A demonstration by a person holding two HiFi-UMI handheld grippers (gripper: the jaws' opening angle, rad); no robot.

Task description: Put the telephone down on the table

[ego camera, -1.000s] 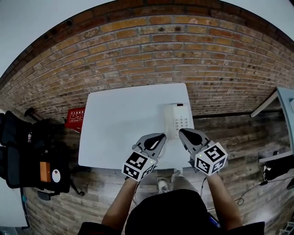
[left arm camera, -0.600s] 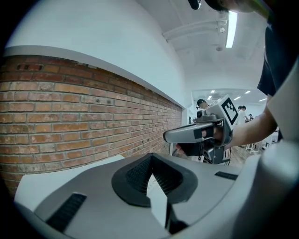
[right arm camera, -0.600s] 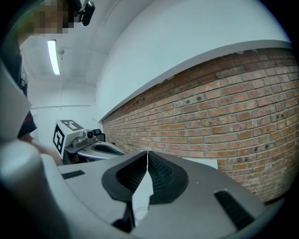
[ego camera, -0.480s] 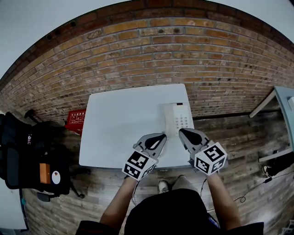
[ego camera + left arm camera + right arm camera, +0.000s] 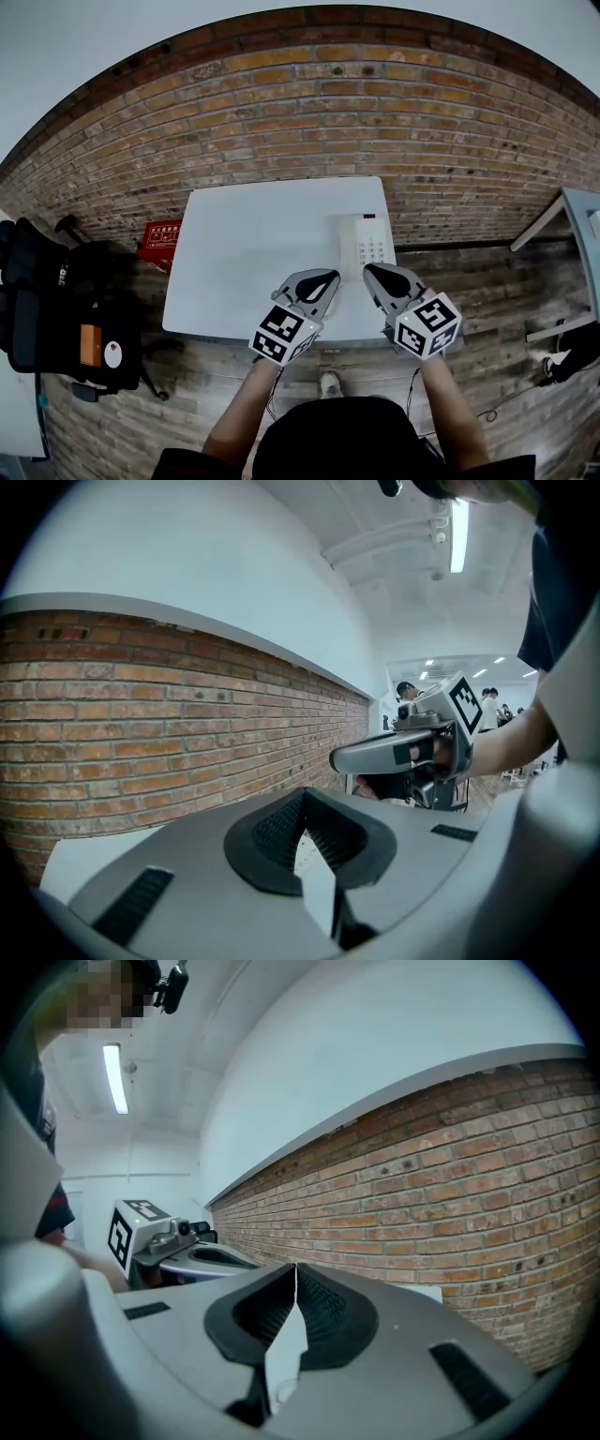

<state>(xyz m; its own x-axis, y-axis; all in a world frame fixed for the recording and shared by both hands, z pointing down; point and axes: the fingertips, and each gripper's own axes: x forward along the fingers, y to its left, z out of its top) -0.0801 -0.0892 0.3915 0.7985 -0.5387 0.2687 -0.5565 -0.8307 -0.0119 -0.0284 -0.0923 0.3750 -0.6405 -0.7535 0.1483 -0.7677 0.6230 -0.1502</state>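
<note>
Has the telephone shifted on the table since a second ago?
No. The telephone lies along the right edge of the table, towards its far corner, just as it did earlier. Only the head view itself has drifted slightly.

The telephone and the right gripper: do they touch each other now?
Cannot tell. In the head view the right gripper overlaps the telephone at its near end, but its height above it is not shown. Its own view shows shut, empty jaws and no telephone.

The white table [image 5: 244,253] lies open across its left and middle; the telephone [image 5: 365,246] takes up its right side toward the far edge. The brick wall [image 5: 309,122] shuts off the far side, seemingly right behind the table, and black gear [image 5: 56,309] crowds the floor to the left
</note>
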